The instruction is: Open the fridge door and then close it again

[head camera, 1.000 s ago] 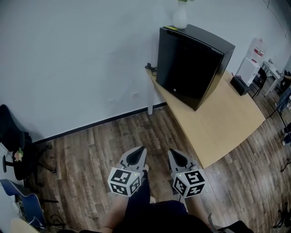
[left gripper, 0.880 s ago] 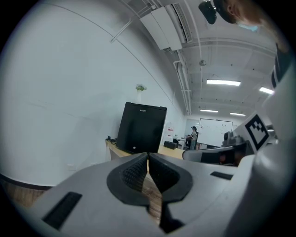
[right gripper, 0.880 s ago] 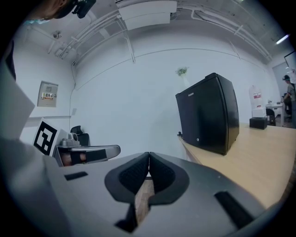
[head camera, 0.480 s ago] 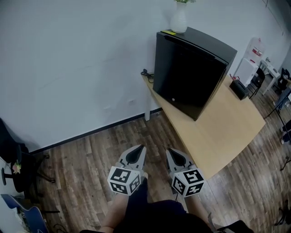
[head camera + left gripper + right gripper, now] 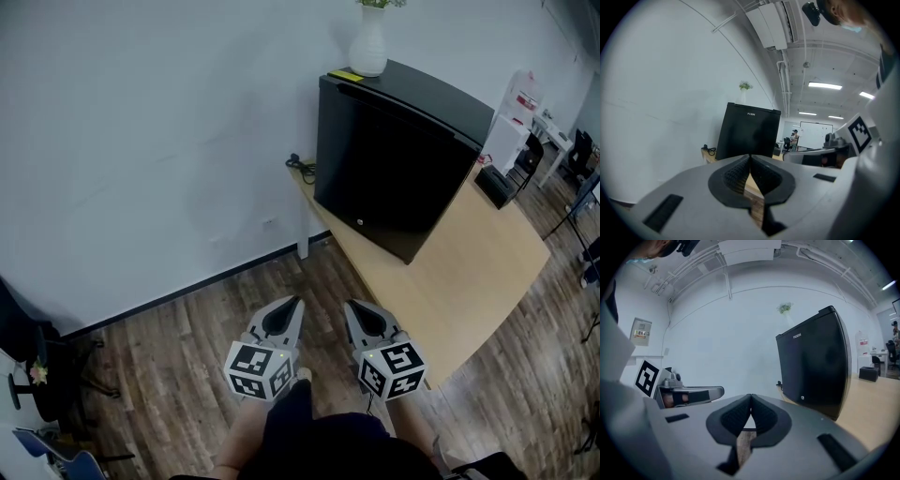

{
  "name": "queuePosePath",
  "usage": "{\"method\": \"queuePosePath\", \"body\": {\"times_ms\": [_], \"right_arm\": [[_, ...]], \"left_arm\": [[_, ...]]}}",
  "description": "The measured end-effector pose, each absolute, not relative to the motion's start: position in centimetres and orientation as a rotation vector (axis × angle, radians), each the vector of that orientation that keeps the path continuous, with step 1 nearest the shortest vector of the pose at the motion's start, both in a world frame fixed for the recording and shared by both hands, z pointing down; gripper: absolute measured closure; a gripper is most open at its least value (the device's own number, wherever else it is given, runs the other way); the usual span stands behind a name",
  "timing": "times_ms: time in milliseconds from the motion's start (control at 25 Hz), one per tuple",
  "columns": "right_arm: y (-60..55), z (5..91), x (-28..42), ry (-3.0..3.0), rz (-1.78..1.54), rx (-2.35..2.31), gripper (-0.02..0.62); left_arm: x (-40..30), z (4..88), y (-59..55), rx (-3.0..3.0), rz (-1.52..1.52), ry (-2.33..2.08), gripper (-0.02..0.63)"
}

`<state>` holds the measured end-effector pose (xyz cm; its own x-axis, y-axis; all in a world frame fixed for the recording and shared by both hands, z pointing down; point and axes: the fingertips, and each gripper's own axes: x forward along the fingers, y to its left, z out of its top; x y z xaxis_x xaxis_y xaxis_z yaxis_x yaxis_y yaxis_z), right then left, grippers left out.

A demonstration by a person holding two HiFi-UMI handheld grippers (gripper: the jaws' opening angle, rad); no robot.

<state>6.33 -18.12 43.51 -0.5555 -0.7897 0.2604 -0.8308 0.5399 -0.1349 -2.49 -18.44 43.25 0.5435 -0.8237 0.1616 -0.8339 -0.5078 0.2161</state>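
Observation:
A black mini fridge (image 5: 394,159) stands with its door closed on a light wooden table (image 5: 469,272) against the white wall. My left gripper (image 5: 292,302) and right gripper (image 5: 352,305) hang side by side over the wooden floor, short of the table's near corner, both shut and empty. In the left gripper view the fridge (image 5: 747,133) stands straight ahead beyond my shut left gripper (image 5: 750,157). In the right gripper view the fridge (image 5: 815,362) is ahead to the right of my shut right gripper (image 5: 750,395), and its door faces me.
A white vase (image 5: 368,42) and a yellow item (image 5: 345,75) sit on the fridge top. A black cable (image 5: 300,166) lies at the table's back corner, a black box (image 5: 492,180) at its far side. A dark chair (image 5: 28,356) stands at the left.
Both grippers have moved forward together toward the table. The fridge looks larger and nearer in the head view. Both stay shut.

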Motion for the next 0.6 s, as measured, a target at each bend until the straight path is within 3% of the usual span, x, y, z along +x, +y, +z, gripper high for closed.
{"method": "queuePosePath", "body": {"times_ms": [600], "right_arm": [[-29.2, 36.1, 6.4, -2.56, -0.106, 1.437, 0.604]], "left_arm": [[-2.8, 40.4, -28.0, 2.624, 0.049, -1.308, 0.597]]}}
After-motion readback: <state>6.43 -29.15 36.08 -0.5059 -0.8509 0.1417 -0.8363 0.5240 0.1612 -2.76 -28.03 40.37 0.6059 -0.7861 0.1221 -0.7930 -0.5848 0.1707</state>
